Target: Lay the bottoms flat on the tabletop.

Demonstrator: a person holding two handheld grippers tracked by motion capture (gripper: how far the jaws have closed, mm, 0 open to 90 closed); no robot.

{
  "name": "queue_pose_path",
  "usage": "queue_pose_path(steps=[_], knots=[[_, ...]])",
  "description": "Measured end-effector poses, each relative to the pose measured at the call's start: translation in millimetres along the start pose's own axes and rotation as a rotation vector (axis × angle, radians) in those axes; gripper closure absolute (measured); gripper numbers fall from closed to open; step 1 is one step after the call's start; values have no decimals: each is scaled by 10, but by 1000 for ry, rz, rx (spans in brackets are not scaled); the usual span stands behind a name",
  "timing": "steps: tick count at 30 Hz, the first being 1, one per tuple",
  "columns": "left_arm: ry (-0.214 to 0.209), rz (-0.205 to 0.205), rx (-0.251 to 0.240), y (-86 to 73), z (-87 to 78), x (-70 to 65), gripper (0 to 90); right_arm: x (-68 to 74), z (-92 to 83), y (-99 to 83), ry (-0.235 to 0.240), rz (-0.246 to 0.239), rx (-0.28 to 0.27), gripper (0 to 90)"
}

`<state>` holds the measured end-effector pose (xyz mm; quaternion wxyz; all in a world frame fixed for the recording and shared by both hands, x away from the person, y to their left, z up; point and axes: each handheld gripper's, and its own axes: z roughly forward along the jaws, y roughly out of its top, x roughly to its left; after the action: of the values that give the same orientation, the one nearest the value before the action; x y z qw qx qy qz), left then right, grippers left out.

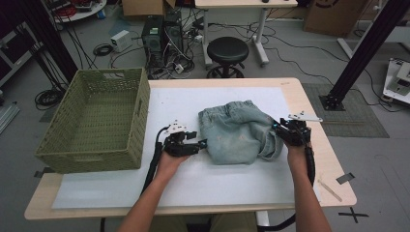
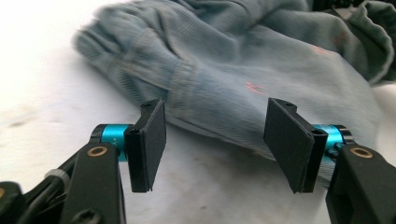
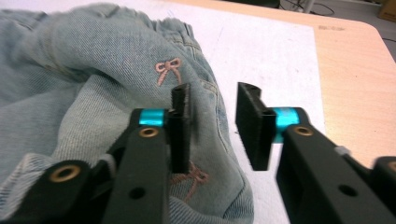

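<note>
The folded denim shorts [image 1: 239, 133] lie in a loose heap at the middle of the desk [image 1: 309, 104], on its white sheet [image 1: 193, 179], with the woven green basket [image 1: 99, 118] well apart at the left. The left gripper [image 1: 199, 143] sits at the heap's left edge with its jaws spread and the cloth just beyond them, nothing pinched. The right gripper [image 3: 212, 116] is at the right edge, jaws parted with a bare gap between them, the denim beside and under its left jaw. My worry is that either one closes on a single top layer, so the fold slumps open when lifted, or bites short and catches nothing. A hem could also drag and rumple the sheet. Beyond the far edge stand a black stool [image 1: 227, 55], computer towers [image 1: 162, 36] and tangled cables on a grey floor.
</note>
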<state>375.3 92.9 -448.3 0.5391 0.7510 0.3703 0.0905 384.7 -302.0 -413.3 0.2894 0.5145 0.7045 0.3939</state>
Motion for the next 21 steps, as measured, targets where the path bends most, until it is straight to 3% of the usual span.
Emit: queue_pose_path(steps=[5, 11, 13, 16, 18, 21], knots=[[-35, 0, 34, 14, 93, -71, 394, -16, -125, 0, 49, 6, -52, 595], [-23, 23, 86, 32, 255, -218, 396, 26, -229, 27, 98, -28, -77, 533], [24, 43, 129, 42, 303, -257, 497, 43, -233, 31, 116, -40, -67, 526], [77, 82, 129, 57, 328, -304, 801, 76, -219, 22, 139, -55, -49, 513], [106, 101, 103, 85, 305, -318, 856, 97, -208, 13, 158, -69, -31, 515], [131, 63, 33, 149, 191, -231, 860, 117, -216, -15, 192, -84, -9, 560]])
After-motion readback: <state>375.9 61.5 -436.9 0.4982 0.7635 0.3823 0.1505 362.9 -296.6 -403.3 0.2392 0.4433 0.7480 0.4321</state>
